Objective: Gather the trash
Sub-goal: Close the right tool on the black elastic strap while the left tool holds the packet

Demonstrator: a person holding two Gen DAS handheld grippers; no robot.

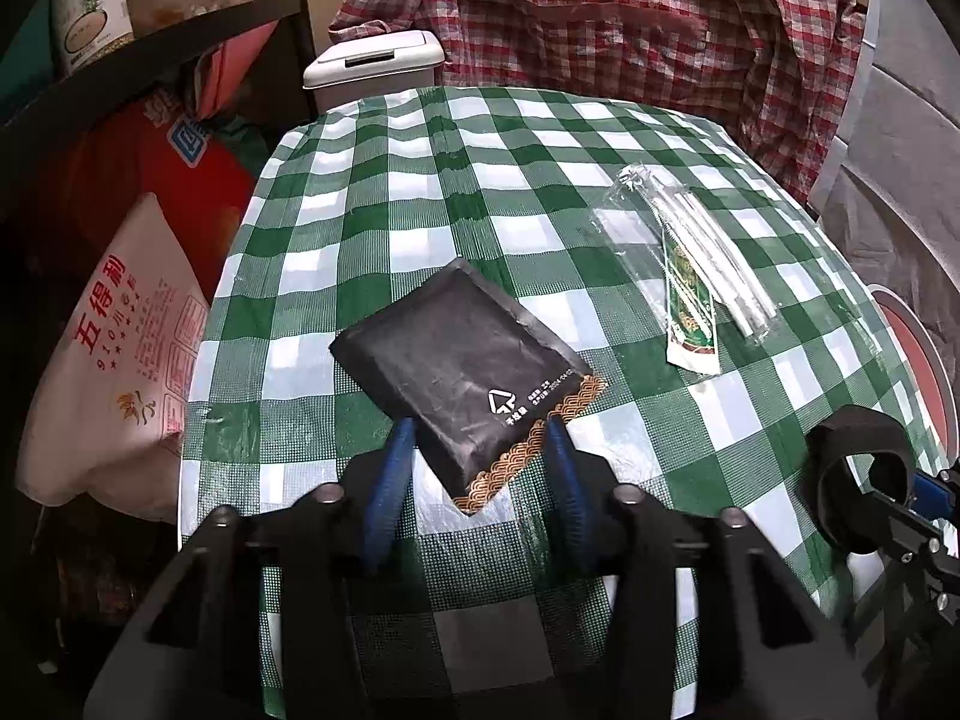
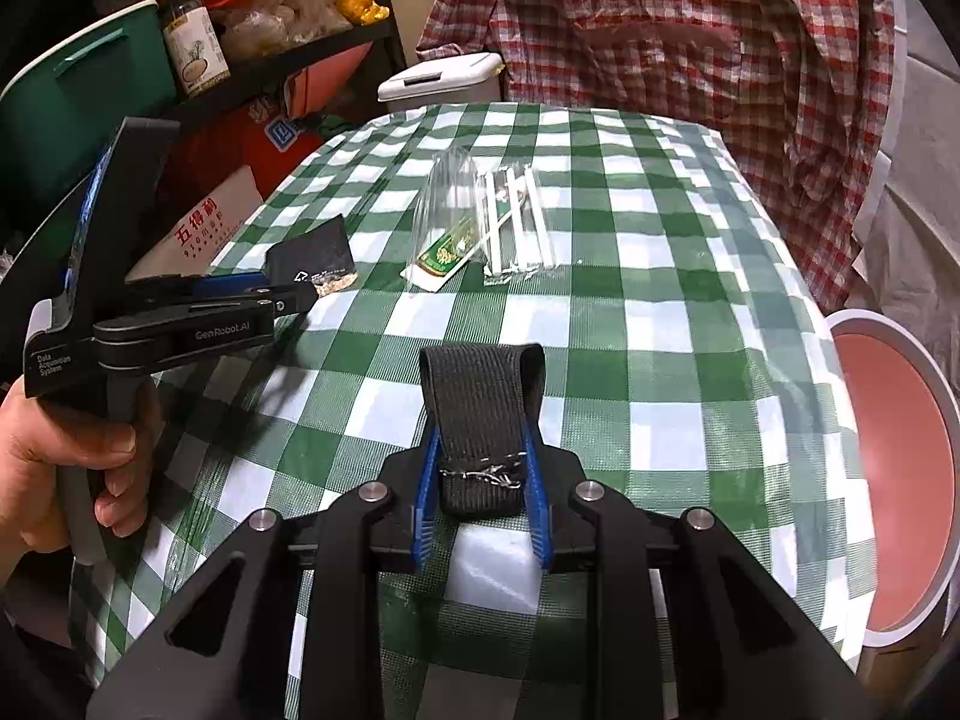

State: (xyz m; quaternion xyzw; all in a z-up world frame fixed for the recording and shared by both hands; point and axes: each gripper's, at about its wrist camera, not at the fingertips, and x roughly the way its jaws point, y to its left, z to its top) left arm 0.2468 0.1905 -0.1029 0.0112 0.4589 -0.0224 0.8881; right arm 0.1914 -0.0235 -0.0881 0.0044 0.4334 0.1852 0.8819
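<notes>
A black packet with gold trim (image 1: 474,360) lies on the green checked tablecloth (image 1: 480,168), and its near corner sits between the blue fingers of my left gripper (image 1: 477,435), which is shut on it. From the right wrist view the same packet (image 2: 315,255) shows at the tip of the left gripper (image 2: 282,294), held by a hand (image 2: 54,444). My right gripper (image 2: 480,456) is shut on a black webbing strap loop (image 2: 480,390), also seen at the lower right of the left view as a dark loop (image 1: 858,480). A clear wrapper with white sticks (image 1: 714,252) and a green paper sleeve (image 1: 690,306) lie further back.
A white lidded bin (image 1: 375,66) stands beyond the table's far left edge. A pink bucket with a white rim (image 2: 888,474) sits off the table's right side. A person in a red plaid shirt (image 1: 600,18) stands behind the table. Shelves and sacks (image 1: 120,348) crowd the left.
</notes>
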